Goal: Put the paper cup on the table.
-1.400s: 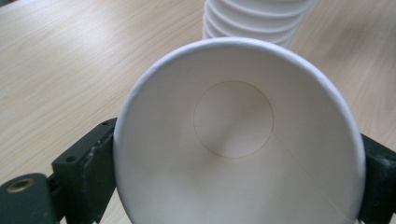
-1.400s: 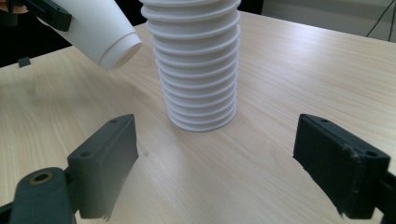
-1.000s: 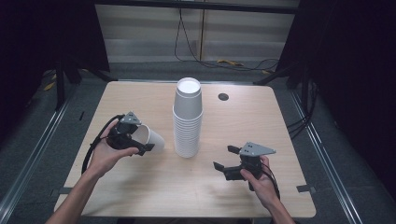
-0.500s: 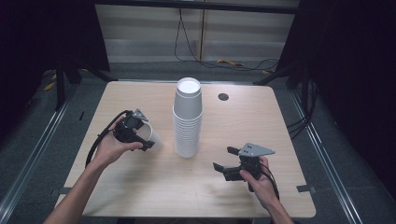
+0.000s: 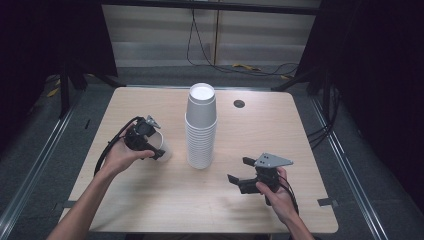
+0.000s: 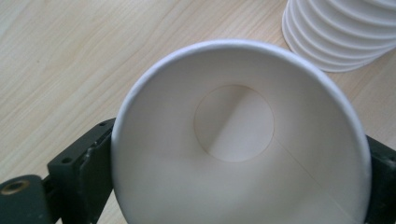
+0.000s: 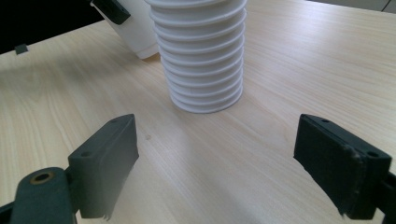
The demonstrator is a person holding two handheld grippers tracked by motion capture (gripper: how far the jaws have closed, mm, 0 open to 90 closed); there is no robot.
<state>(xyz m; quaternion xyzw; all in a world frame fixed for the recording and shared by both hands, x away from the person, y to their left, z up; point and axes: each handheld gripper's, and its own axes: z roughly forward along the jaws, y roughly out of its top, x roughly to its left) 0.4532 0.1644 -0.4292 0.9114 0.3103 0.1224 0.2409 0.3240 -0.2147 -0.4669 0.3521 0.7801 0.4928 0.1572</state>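
paper cup (image 6: 233, 140) | white, empty, tipped on its side | clamped in left gripper (image 5: 150, 142) | at 9 o'clock of cup stack (image 5: 201, 125)

Wooden table (image 5: 150, 210), grey floor (image 5: 50, 150), black curtains (image 5: 45, 40)

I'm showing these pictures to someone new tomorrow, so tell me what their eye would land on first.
First, the tall stack of white paper cups standing mouth-down near the middle of the wooden table. Next, the single paper cup clamped between the jaws of the left hand-held gripper, just left of the stack, its empty inside facing the left gripper view. The right hand-held gripper sits open and empty near the table's front right.
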